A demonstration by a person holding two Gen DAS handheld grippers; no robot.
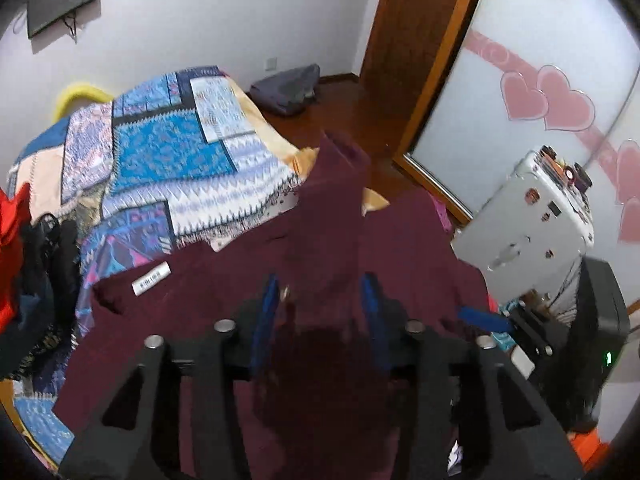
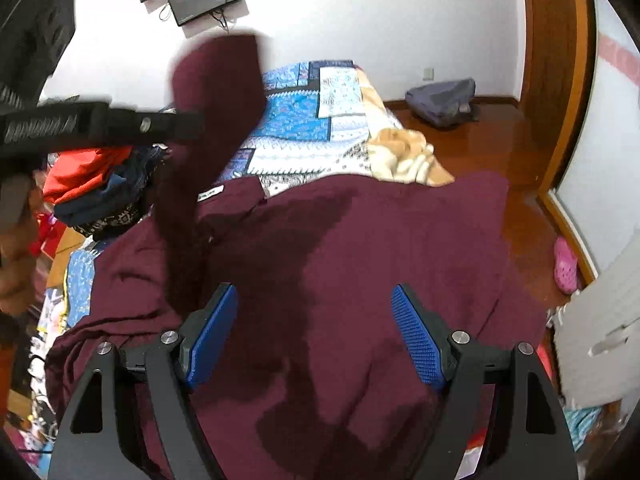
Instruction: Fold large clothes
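Observation:
A large maroon shirt (image 2: 360,240) with a white neck label (image 2: 210,193) lies spread over a bed with a patchwork quilt (image 2: 296,120). One maroon sleeve (image 2: 218,92) is up in the air, blurred, at the tip of my left gripper (image 2: 192,122). In the left wrist view that sleeve (image 1: 340,184) stands between the blue pads (image 1: 270,304) of my left gripper (image 1: 322,284), whose jaws are apart and not pinching it. My right gripper (image 2: 314,292) hovers wide open over the shirt's middle with nothing between its pads. One of its blue pads (image 1: 482,317) shows at the right.
A heap of red and dark clothes (image 2: 92,184) lies on the bed's left side. On the wood floor are a grey bag (image 2: 440,102) and a pink shoe (image 2: 566,266). A white case (image 1: 532,216) stands by the heart-patterned sliding door (image 1: 540,100). A person's hand (image 2: 16,272) shows at the left.

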